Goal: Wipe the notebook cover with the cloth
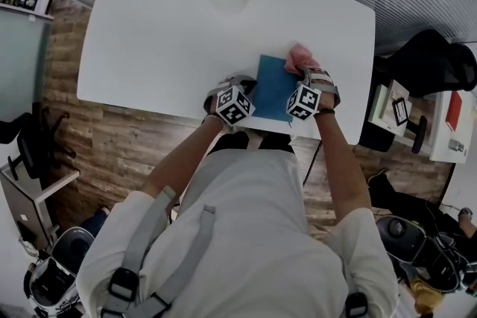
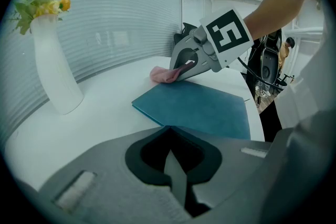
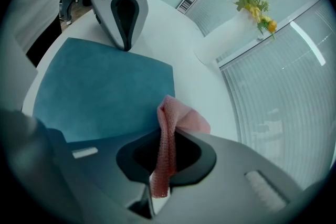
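Right gripper [image 3: 164,140]: jaws clenched on the pink cloth [image 3: 181,118]. A fold is pinched between them and the rest bunches out past the tips.

Left gripper [image 2: 168,129]: jaws closed on each other, nothing seen between them. Tips sit at the near-left edge of the notebook [image 2: 199,107]. I judge this a hold-down, but I cannot tell if the tips actually press.

Position: the notebook [image 1: 272,89] lies flat and closed on the white table [image 1: 149,33], close to the edge nearest me and between my two grippers. Its long axis runs roughly away from me, tilted slightly.

Key relation: the cloth [image 1: 299,56] sits at the notebook's far-right corner, partly over the bare table. From my right jaws the teal cover [image 3: 100,92] spreads to the left and back toward me. The right gripper [image 1: 302,74] is the nearer one for wiping. I judge the stroke should go leftward toward the left gripper [image 3: 125,45] and stop short of it.

Writing: the cover shows no print. Marker cubes carry only black-and-white squares. No brand is legible.
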### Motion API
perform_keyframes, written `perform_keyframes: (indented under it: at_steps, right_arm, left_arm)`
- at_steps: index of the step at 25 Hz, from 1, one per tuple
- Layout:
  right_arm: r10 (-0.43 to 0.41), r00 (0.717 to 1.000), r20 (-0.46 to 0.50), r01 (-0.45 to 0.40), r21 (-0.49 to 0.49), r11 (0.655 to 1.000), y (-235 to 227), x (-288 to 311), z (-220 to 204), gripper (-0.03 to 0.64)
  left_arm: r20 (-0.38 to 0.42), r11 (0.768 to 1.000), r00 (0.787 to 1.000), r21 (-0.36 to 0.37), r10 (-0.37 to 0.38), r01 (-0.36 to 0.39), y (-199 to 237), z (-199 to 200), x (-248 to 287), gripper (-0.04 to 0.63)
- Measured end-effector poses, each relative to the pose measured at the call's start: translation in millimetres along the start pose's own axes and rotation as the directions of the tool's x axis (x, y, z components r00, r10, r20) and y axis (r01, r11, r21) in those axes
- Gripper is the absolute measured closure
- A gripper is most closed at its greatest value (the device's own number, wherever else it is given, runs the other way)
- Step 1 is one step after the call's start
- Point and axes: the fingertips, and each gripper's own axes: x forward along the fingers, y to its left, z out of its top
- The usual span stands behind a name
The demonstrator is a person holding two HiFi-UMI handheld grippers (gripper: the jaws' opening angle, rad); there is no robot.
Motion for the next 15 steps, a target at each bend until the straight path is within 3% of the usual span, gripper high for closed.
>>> perform_keyframes:
  at_steps: [15]
  right_arm:
    - [0.020,1.000,0.009,-0.020,-0.002,1.000,24.9,-17.0,7.3,0.592]
  left_arm:
    - [0.001,1.000,1.000,0.002,0.003,-0.003,0.3,-1.7,-1.6,0.600]
